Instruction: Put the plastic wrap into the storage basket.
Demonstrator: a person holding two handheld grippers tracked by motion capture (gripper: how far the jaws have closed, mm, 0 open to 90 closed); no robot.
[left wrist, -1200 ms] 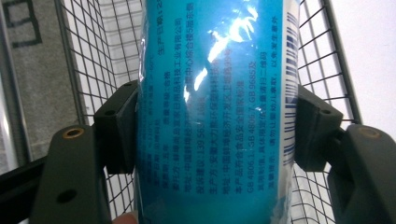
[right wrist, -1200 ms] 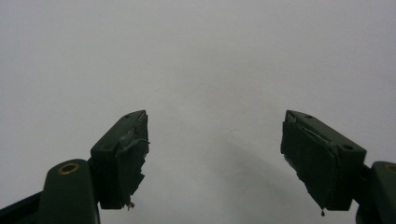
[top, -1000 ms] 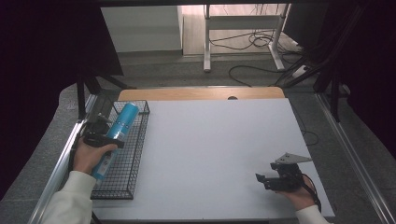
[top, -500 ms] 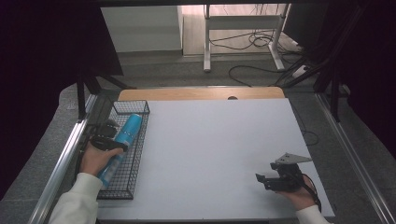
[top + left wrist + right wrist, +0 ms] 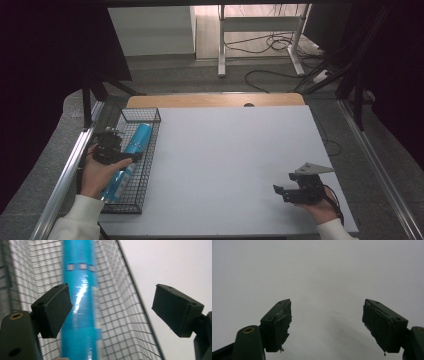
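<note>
The blue bottle [image 5: 131,152] lies on its side in the black wire basket [image 5: 150,150], its length running along the basket's long axis, with its far end near the basket's far wall. The basket stands at the left edge of the white worktop [image 5: 230,160]. In the left gripper view the bottle [image 5: 80,302] runs up the frame on the mesh floor, just right of the left-hand jaw, which overlaps its edge in that view; the other jaw stands well off over the worktop beyond the basket's rim. The left gripper [image 5: 122,159] hovers over the basket's near-left part, held in the person's left hand [image 5: 97,172]; its jaws have just been opening and now stand wide, released, with nothing pressed between them. The right gripper [image 5: 280,192] rests low at the worktop's near-right corner, well apart from the basket, jaws spread and empty over bare white surface.
</note>
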